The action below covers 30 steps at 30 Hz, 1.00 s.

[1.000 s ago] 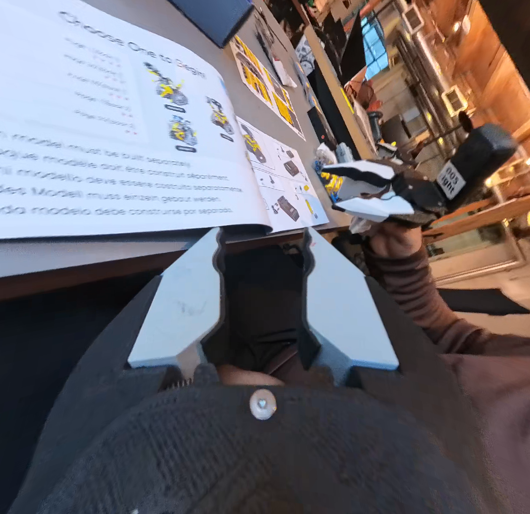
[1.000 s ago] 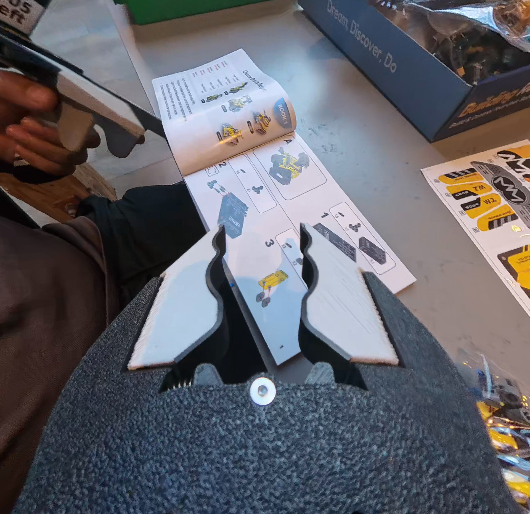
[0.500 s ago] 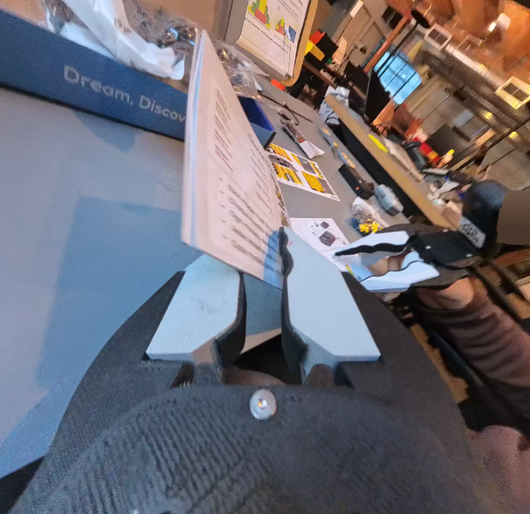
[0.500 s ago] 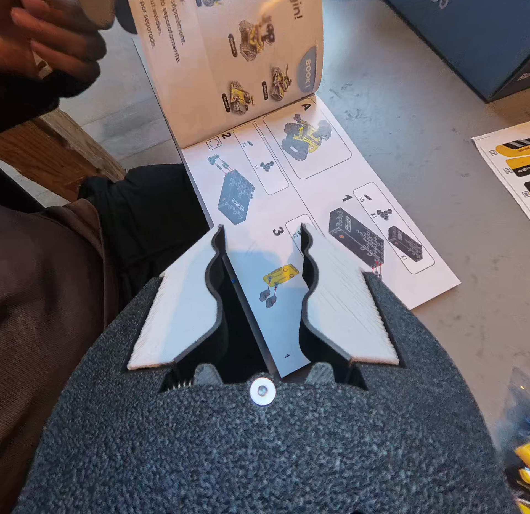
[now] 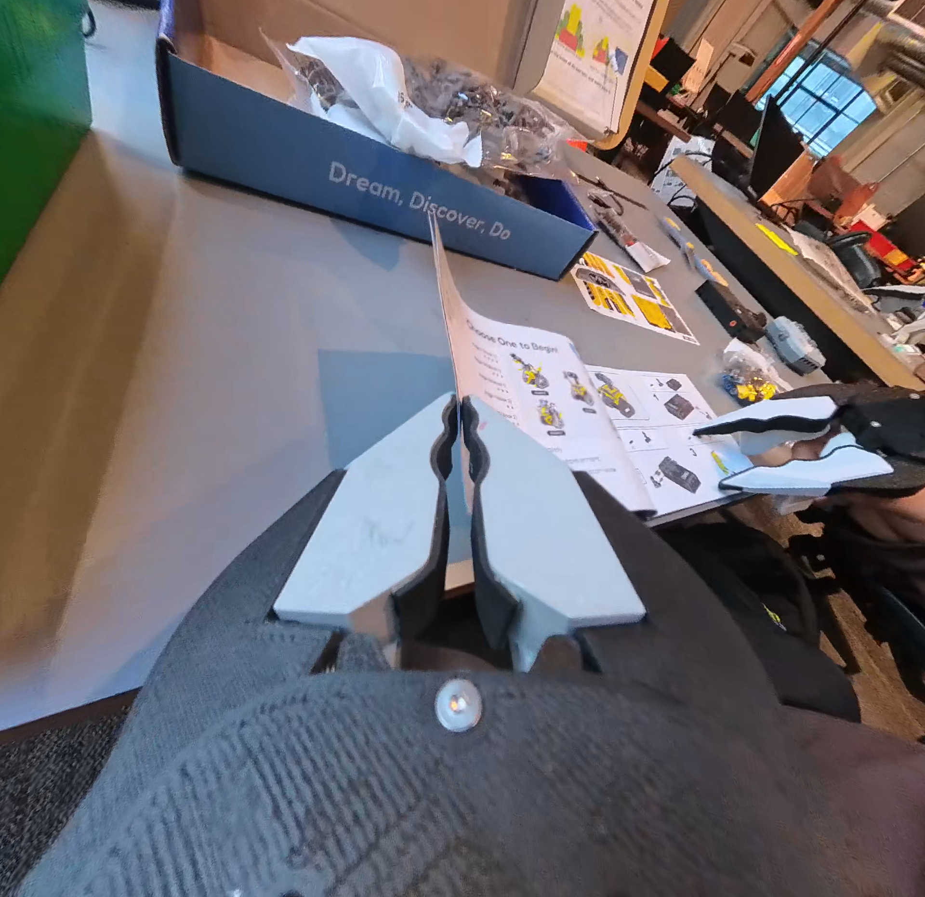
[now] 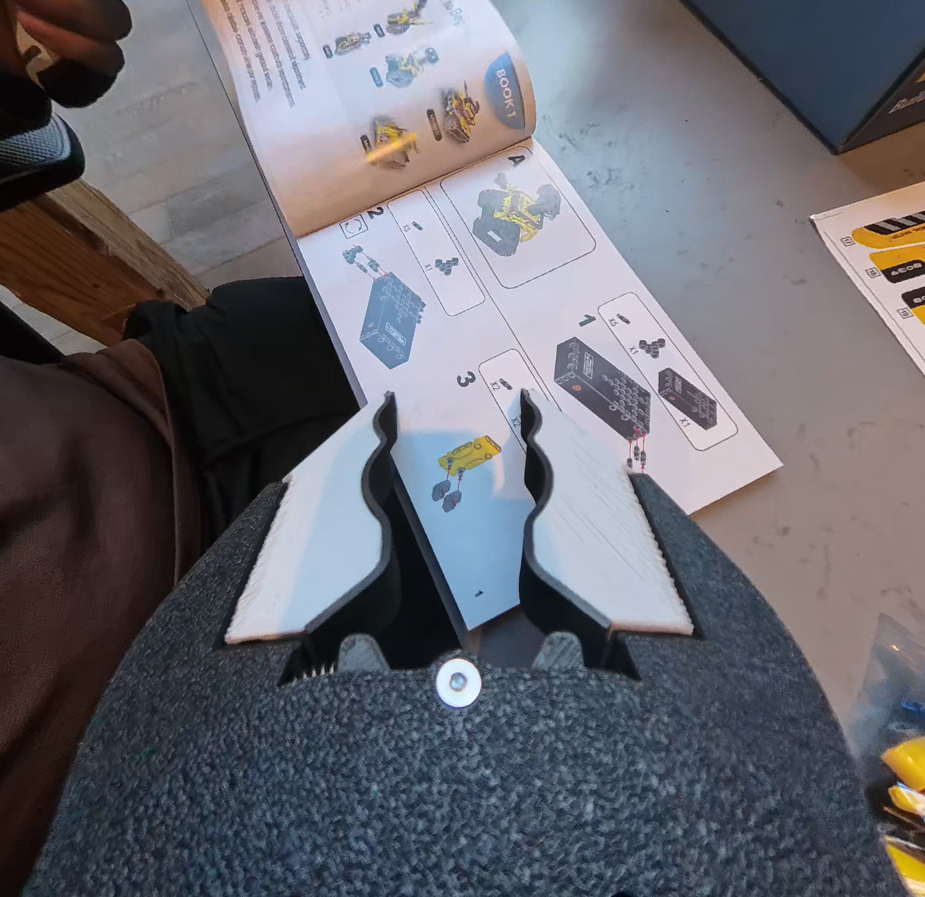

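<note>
Along the near edge of the table [image 5: 200,372], your left gripper [image 5: 459,403] pinches the instruction booklet [image 5: 550,412] by one page stood on edge, while your right gripper [image 6: 455,397] hovers wide-jawed over its flat page, blue box [image 5: 380,192] beyond.

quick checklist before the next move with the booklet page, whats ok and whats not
1. Left claw shut on the lifted page: ok.
2. Page standing up off the booklet, uncreased: ok, though its far side is hidden.
3. Right claw open and holding nothing, over the booklet's lower page: ok.
4. Whether the right claw touches the paper: cannot tell.
5. Booklet fully on the table: not ok, its near corner hangs past the edge.
6. Blue box and sticker sheet apart from the booklet: ok.
</note>
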### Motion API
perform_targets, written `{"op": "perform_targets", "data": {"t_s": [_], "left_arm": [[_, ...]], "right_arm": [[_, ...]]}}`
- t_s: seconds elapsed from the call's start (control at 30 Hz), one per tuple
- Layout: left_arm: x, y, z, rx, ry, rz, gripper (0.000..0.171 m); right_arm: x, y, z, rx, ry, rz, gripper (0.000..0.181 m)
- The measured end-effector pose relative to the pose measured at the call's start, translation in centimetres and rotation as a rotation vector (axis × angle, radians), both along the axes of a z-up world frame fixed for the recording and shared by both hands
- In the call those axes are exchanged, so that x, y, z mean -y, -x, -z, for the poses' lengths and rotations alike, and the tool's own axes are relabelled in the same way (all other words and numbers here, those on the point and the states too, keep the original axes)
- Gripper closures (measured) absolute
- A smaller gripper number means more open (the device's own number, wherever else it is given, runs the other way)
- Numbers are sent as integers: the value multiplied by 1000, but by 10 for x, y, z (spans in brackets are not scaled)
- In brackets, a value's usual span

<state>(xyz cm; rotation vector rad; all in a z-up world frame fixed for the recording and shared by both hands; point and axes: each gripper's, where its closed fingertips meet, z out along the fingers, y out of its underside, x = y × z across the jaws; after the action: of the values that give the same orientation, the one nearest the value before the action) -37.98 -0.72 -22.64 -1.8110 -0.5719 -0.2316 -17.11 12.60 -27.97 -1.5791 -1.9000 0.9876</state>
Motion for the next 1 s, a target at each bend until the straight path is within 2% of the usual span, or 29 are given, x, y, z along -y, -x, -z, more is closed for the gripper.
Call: {"op": "perform_targets", "data": {"t_s": [0.1, 0.3, 0.4, 1.0], "left_arm": [[-5, -4, -9, 2, -36, 14, 171], [-21, -19, -50, -41, -130, 96, 171], [-26, -25, -60, -82, -138, 124, 171], [-47, -53, -57, -50, -140, 220, 171]], "right_arm": [[-2, 0, 0, 0, 2, 5, 132], [-3, 1, -2, -7, 31, 14, 132], [-3, 1, -3, -13, 50, 19, 132], [-7, 0, -4, -23, 67, 32, 134]]}}
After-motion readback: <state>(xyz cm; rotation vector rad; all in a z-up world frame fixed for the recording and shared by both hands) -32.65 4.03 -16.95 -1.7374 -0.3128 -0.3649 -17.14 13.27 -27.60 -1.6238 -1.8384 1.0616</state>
